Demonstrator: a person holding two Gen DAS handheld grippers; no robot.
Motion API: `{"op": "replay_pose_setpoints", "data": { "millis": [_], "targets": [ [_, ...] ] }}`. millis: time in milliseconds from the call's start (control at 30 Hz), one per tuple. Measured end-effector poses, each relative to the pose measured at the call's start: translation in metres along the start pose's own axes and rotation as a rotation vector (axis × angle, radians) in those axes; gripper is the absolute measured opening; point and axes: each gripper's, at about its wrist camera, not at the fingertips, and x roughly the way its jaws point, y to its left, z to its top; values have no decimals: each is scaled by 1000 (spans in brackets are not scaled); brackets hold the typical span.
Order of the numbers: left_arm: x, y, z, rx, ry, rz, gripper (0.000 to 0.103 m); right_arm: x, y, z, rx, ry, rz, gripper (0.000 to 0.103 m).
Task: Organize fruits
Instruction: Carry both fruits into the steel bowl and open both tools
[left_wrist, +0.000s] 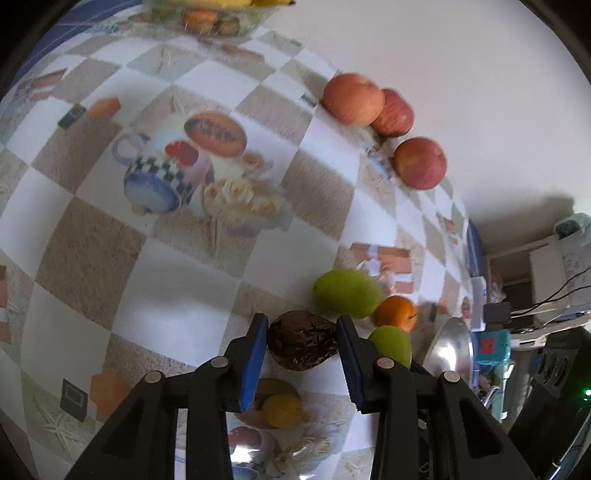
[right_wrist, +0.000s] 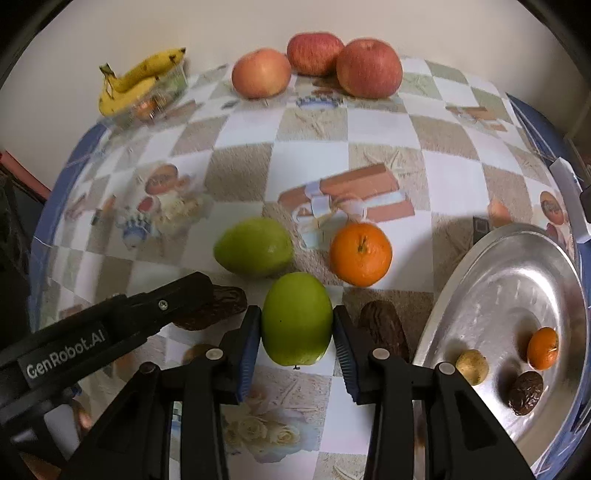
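Left tool (left_wrist: 301, 345): pads closed against a wrinkled date (left_wrist: 302, 345), low over the surface (left_wrist: 177, 280).
Right tool (right_wrist: 297, 325): clamped on a green fruit (right_wrist: 296, 318), probably bound for the metal tray (right_wrist: 491, 280).
Tray contents: small orange, date, yellowish fruit, sorted together.

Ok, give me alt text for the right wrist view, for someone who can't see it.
The right gripper brackets a green fruit on the checked tablecloth, with a date just to its right. Beyond lie another green fruit and an orange; a metal tray at right holds small fruits. Three apples and bananas sit at the far edge.
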Motion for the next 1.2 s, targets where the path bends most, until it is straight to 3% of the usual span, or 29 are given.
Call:
{"op": "replay_pose_setpoints", "data": {
  "millis": [333,567,767,967,1200],
  "targets": [
    [-25,-19,2,28,-66,-60,40,-29,-25,7,70,-55,-7,41],
    [-22,-48,-10,108,-54,-107,40,-44,-84,5,204,-79,-106,41],
    [-7,-89,-28,227,-27,-125,40,-60,-139,-10,330,-100,-188,41],
    [20,-137,-50,385,3,-124,40,-68,-176,-16,424,-138,-163,41],
    [50,-174,-68,522,8,-88,40,-54,-189,-13,422,-149,-142,41]
  ]
}}
